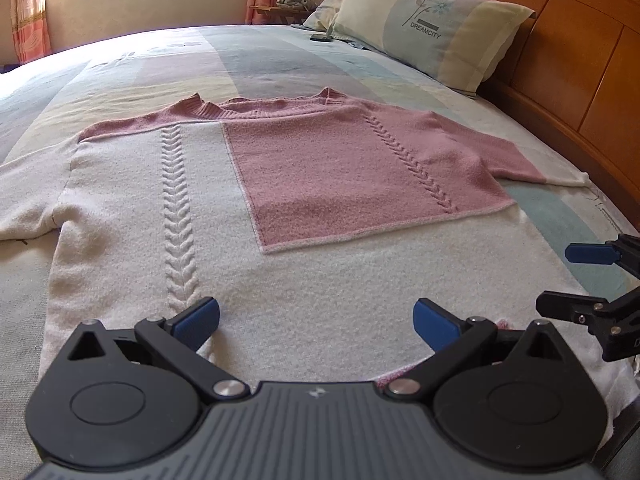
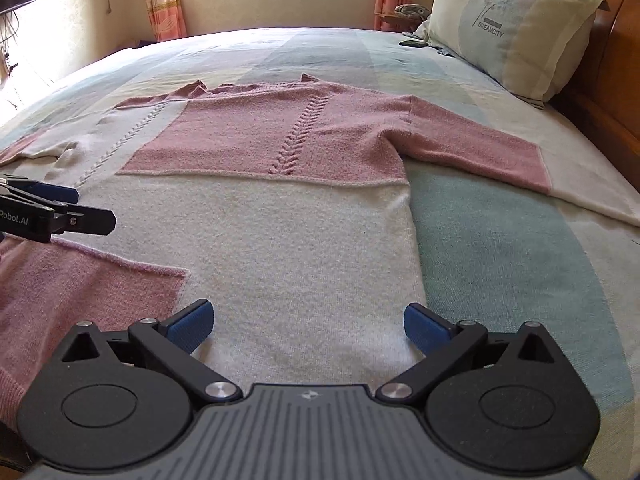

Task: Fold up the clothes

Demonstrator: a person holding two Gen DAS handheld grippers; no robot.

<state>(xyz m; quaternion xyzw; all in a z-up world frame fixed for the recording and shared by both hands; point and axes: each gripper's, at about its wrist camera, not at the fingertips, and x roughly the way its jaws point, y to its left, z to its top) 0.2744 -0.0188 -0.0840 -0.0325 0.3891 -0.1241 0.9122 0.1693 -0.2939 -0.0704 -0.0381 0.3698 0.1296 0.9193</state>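
The pink and cream sweater [image 1: 224, 208] lay flat on the bed [image 1: 168, 64], neck toward the far side, sleeves spread. Both the left gripper [image 1: 316, 322] and right gripper [image 2: 307, 322] hovered over its near hem, jaws wide and empty. The knit looked soft, light and floppy; pinching the hem corners would likely lift it evenly

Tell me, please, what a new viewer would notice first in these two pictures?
A pink and cream sweater lies spread flat across the middle of the bed. Both open tongs, left and right, hover over its cream lower part. A "DREAMCITY" pillow leans on the wooden headboard at the right.
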